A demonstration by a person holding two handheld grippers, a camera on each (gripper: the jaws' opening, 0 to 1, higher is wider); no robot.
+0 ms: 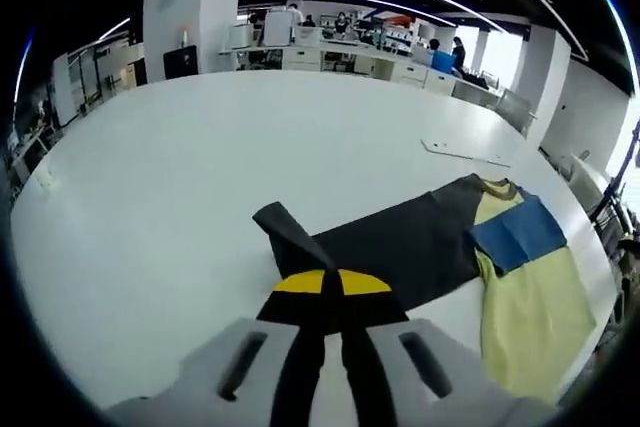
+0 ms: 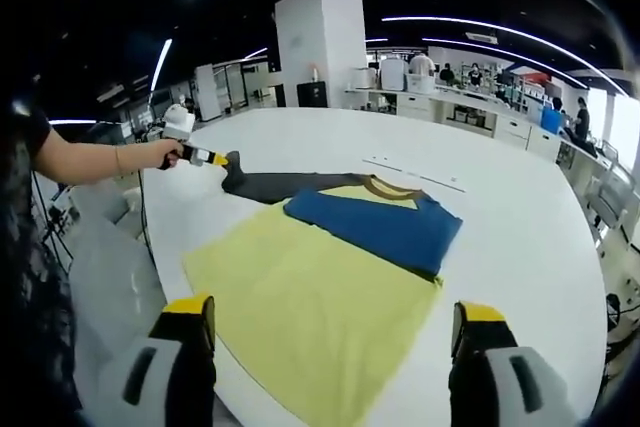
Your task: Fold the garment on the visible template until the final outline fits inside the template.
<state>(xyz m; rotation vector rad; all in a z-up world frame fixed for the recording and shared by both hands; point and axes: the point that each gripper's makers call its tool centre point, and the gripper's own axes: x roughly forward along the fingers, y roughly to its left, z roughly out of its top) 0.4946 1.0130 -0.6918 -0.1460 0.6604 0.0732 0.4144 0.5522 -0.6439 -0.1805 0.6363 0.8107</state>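
Observation:
A T-shirt lies flat on the white table (image 1: 180, 157). It has a yellow body (image 2: 300, 297), a blue sleeve (image 2: 375, 222) folded across the chest, and a dark grey sleeve (image 1: 400, 237) stretched out sideways. My left gripper (image 1: 331, 283) is shut on the end of the dark sleeve, whose tip (image 1: 280, 219) rises off the table. In the right gripper view a hand holds that left gripper (image 2: 205, 156) at the sleeve's far end. My right gripper (image 2: 335, 313) hangs wide open above the yellow hem, holding nothing. A thin pale strip (image 1: 465, 154) lies on the table beyond the shirt.
The person's forearm (image 2: 90, 159) reaches in from the left. The table edge (image 2: 160, 247) runs close beside the shirt's hem. Bare tabletop (image 2: 520, 207) spreads to the right. A white pillar (image 2: 320, 42), desks and people stand far behind.

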